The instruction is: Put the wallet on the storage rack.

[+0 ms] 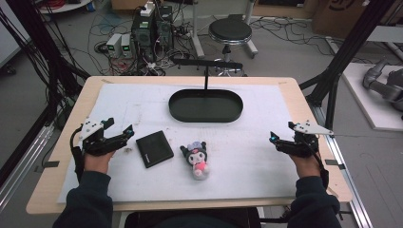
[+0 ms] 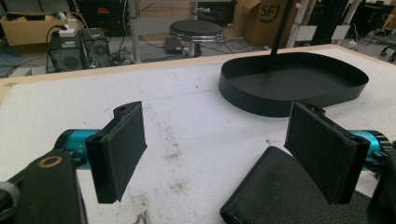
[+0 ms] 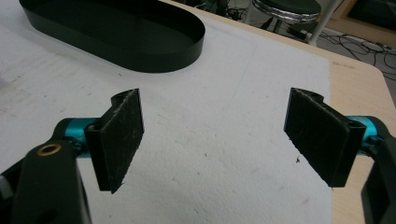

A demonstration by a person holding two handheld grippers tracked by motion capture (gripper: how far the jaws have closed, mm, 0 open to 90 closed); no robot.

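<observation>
- A robotics or research lab, not a home.
- Beyond the desk (image 1: 294, 102), computer towers (image 1: 152, 28) and power supplies (image 1: 119, 45) stand on the bare floor among tangled cables (image 1: 285, 33).
- Black metal frame struts (image 1: 349, 52) rise at both sides of the desk.
- A grey robot arm (image 1: 385, 83) lies on a side platform at right.
- A round stool (image 1: 230, 32) and cardboard boxes (image 2: 264, 18) sit at the back.

The surface (image 1: 294, 102) looks like pale wood under a white, rough, stained foam sheet (image 1: 256, 152). The oval tray (image 1: 206, 105) is black and matt. The wallet (image 1: 154, 149) seems grained leather, the toy (image 1: 197, 159) soft plush.
</observation>
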